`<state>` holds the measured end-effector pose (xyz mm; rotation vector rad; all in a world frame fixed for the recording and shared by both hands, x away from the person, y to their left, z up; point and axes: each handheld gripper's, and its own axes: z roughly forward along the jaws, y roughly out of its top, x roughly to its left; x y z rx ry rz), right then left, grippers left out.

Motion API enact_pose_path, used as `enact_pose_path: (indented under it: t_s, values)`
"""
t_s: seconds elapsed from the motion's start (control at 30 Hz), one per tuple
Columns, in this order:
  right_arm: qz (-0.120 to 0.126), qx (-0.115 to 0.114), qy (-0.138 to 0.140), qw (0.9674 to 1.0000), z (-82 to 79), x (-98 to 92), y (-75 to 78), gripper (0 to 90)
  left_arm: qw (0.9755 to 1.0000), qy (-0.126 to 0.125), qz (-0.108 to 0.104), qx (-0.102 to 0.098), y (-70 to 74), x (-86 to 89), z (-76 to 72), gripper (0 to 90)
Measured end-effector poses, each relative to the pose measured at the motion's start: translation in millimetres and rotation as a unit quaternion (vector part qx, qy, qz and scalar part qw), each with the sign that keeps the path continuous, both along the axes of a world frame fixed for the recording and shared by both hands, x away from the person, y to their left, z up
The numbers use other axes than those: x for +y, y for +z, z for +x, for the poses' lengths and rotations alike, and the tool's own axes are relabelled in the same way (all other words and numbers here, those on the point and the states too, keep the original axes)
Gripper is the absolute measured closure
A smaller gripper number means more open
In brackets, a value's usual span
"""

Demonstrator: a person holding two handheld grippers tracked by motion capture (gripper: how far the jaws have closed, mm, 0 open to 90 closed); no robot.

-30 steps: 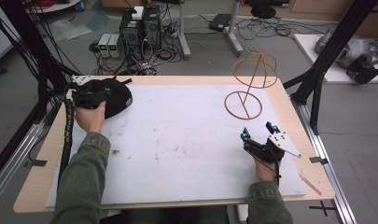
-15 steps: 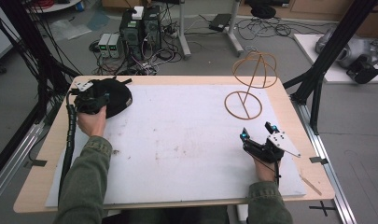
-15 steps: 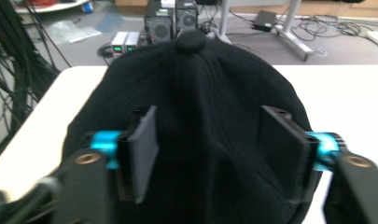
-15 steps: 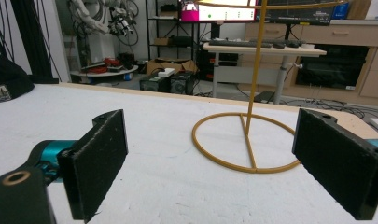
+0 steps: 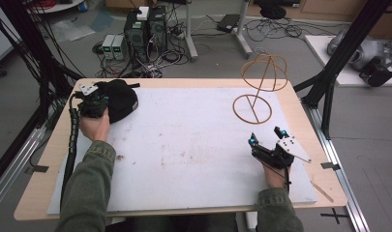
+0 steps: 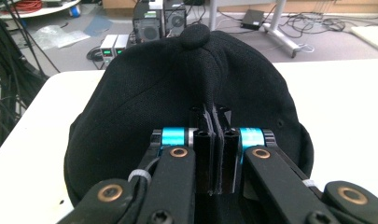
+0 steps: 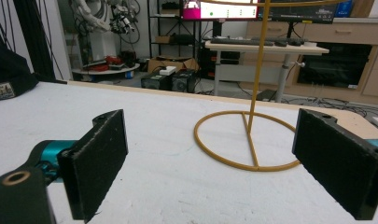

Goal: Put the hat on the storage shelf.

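A black cap [image 5: 120, 98] lies at the far left of the white mat [image 5: 184, 145]. My left gripper [image 5: 97, 102] sits at the cap's near-left side. In the left gripper view the cap [image 6: 177, 79] bulges ahead, and the left gripper [image 6: 213, 116] is shut on a fold of its fabric. A yellow wire hat stand [image 5: 254, 107] rises at the far right. My right gripper [image 5: 264, 136] rests on the mat in front of it, open. In the right gripper view its pads [image 7: 100, 158] are wide apart with nothing between them, facing the stand [image 7: 255, 70]. The cap [image 7: 7, 70] shows far left there.
Black frame struts [image 5: 329, 87] stand just off the table's right edge and further ones [image 5: 43, 72] beyond its left corner. The left gripper's ribbed cable [image 5: 72, 130] trails along the left side. Computers [image 5: 145, 24] and cables sit on the floor behind the table.
My left gripper and hand have shifted slightly to the left at the cap. The right gripper has not moved.
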<state>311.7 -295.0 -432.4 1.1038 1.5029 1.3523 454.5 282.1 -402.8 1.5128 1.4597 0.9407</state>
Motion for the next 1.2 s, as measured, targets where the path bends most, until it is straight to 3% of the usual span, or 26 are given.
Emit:
enact_pose_path:
  t_s: [0.27, 0.53, 0.57, 0.6, 0.63, 0.77, 0.9, 0.93, 0.97, 1.03, 1.2]
  values:
    - [0.000, 0.004, 0.000, 1.0000, 0.1, 0.5, -0.3, 9.5, 0.9998, 0.000, 0.002, -0.019, 8.7, 2.1, -4.9, 88.1]
    - [-0.002, -0.003, -0.006, 1.0000, -1.4, 1.0, 0.5, 9.5, 0.9978, 0.006, -0.019, -0.063, 30.7, 5.3, -18.1, 88.1]
    - [-0.004, -0.006, -0.007, 1.0000, -1.6, 1.0, 0.6, 9.6, 0.9965, 0.004, -0.028, -0.079, 36.4, 5.0, -21.8, 88.1]
    - [-0.004, -0.008, -0.008, 0.9999, -1.6, 1.1, 0.8, 9.5, 0.9965, 0.004, -0.028, -0.079, 36.4, 5.0, -21.8, 88.1]
    - [-0.003, -0.010, -0.010, 0.9999, -1.7, 0.5, 1.1, 9.6, 0.9951, 0.008, -0.026, -0.095, 42.0, 5.2, -25.7, 88.1]
    - [0.007, -0.008, -0.012, 0.9999, -2.0, -1.0, 1.4, 9.5, 0.9929, 0.007, -0.031, -0.115, 48.4, 9.2, -30.7, 88.1]
    - [0.003, -0.007, -0.011, 0.9999, -1.3, 0.0, 1.0, 9.6, 0.9925, 0.004, -0.028, -0.119, 51.2, 9.4, -33.6, 88.0]
    - [0.001, -0.008, -0.010, 0.9999, -1.2, -0.1, 1.0, 9.6, 0.9908, 0.000, -0.029, -0.132, 54.6, 8.3, -36.2, 88.0]
    - [0.002, -0.009, -0.010, 0.9999, -1.4, 0.0, 1.0, 9.6, 0.9908, 0.000, -0.029, -0.132, 54.6, 8.3, -36.2, 88.1]
    - [0.003, -0.009, -0.011, 0.9999, -1.4, -0.4, 1.2, 9.5, 0.9885, -0.003, -0.037, -0.147, 59.3, 6.5, -39.0, 88.1]
    - [0.004, -0.010, -0.010, 0.9999, -1.5, -0.3, 1.2, 9.6, 0.9861, -0.016, -0.037, -0.161, 72.1, -1.4, -41.6, 88.1]
